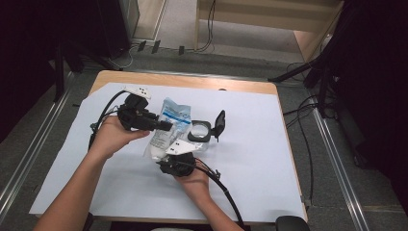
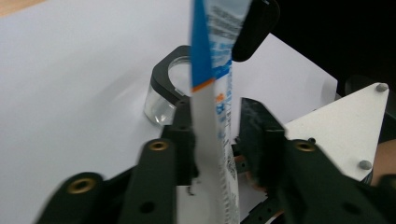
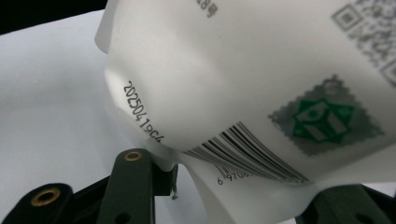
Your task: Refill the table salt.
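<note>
bag [image 1: 169,126]: soft, light, crinkly; best held by sealed edge | left tongs [image 1: 166,126]: closed on top edge | right tongs [image 1: 166,161]: clamped bottom corner

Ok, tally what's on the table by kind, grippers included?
Pouch: 1
Clear jar with open black flip lid: 1
White sheet covering the table: 1
Grippers: 2, the left gripper and the right gripper, both at the pouch
Total: 5
</note>
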`<action>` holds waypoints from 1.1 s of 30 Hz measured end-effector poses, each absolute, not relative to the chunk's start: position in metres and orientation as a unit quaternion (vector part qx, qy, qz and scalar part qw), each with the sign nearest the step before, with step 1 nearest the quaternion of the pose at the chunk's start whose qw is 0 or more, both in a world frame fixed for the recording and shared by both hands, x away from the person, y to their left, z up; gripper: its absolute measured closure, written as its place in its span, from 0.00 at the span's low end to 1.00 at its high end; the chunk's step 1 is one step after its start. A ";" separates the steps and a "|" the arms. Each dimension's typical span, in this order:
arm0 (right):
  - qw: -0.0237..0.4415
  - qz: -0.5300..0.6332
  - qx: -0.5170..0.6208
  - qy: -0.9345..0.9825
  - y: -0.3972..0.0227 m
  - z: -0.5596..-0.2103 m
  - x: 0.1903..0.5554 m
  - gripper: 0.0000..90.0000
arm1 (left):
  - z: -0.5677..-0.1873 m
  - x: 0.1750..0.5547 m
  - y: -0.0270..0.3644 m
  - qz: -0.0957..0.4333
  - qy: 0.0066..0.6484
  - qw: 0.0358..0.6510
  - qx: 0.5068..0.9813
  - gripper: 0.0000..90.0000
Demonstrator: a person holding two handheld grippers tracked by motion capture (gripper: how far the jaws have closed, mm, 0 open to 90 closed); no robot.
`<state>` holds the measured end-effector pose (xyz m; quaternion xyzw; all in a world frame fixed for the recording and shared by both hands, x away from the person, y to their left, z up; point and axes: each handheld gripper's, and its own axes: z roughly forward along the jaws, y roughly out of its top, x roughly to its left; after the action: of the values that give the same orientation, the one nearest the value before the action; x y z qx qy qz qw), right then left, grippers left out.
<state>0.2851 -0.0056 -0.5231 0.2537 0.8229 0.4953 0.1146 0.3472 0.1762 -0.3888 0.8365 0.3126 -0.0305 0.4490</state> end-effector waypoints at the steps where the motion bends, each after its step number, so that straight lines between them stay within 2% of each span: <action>1: 0.116 0.497 0.250 0.823 -0.006 -0.523 0.285 0.64 | -0.389 0.347 0.176 -0.038 0.309 0.452 0.836 0.89; 4: 0.112 0.500 0.249 0.822 -0.006 -0.523 0.284 0.64 | -0.389 0.346 0.172 -0.041 0.306 0.453 0.836 0.90; 8: 0.100 0.508 0.255 0.817 -0.006 -0.523 0.285 0.65 | -0.392 0.344 0.165 -0.031 0.298 0.430 0.852 0.85; 16: 0.086 0.526 0.258 0.806 -0.010 -0.520 0.287 0.67 | -0.395 0.346 0.164 -0.037 0.306 0.439 0.844 0.86; 23: 0.077 0.522 0.255 0.810 -0.009 -0.520 0.287 0.62 | -0.398 0.347 0.148 -0.020 0.313 0.429 0.847 0.95; 33: 0.037 0.540 0.275 0.795 -0.013 -0.514 0.292 0.65 | -0.396 0.358 0.137 -0.040 0.326 0.429 0.842 0.95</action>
<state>0.2915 -0.0130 -0.5140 0.2746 0.7949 0.5397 0.0374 0.3583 0.1372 -0.3965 0.8417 0.3256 -0.0400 0.4288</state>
